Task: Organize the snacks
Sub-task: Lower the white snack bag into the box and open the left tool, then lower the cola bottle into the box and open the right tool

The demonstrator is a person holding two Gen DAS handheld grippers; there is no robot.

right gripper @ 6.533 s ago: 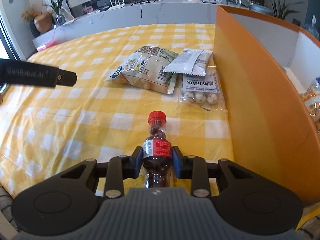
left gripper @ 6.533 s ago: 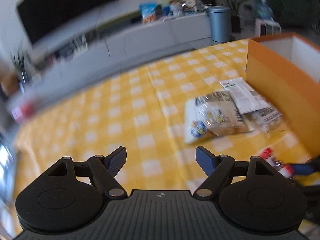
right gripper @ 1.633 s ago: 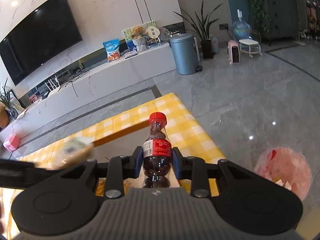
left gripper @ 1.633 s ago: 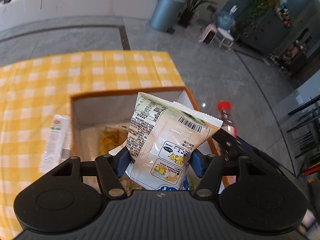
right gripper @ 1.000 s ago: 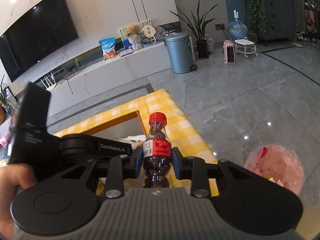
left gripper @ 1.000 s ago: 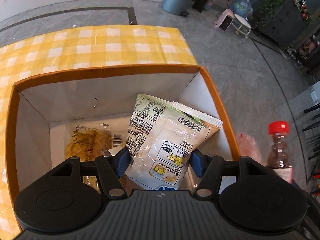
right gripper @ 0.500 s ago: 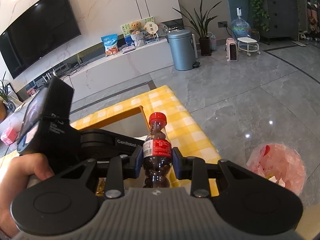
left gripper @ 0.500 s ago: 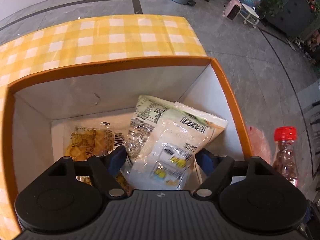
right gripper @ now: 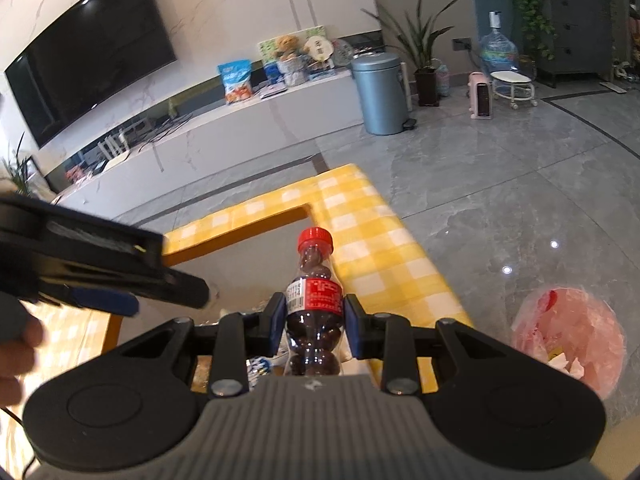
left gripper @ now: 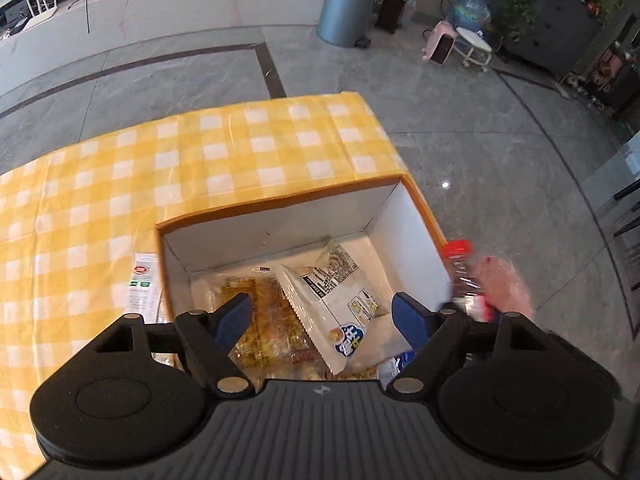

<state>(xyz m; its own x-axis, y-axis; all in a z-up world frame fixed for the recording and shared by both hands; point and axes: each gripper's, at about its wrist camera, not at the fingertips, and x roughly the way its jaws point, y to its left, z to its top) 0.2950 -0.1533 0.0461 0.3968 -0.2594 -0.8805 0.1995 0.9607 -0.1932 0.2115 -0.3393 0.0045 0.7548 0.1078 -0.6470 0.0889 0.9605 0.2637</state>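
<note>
My left gripper (left gripper: 322, 318) is open and empty above the orange box (left gripper: 280, 200) with white inner walls. A white snack bag (left gripper: 340, 308) lies inside the box, on a yellow snack packet (left gripper: 260, 320). My right gripper (right gripper: 314, 322) is shut on a small cola bottle (right gripper: 316, 300) with a red cap, held upright over the box's right side. The bottle also shows in the left wrist view (left gripper: 460, 268), just past the box's right wall. The left gripper (right gripper: 100, 276) crosses the right wrist view at the left.
The box stands on a table with a yellow checked cloth (left gripper: 200, 160), near its right edge. A white packet (left gripper: 140, 284) lies on the cloth left of the box. A pink bag (right gripper: 568, 336) sits on the grey floor at the right.
My left gripper opened and let the white snack bag drop into the box, then rose and drew back. The right gripper kept hold of the bottle and shifted little.
</note>
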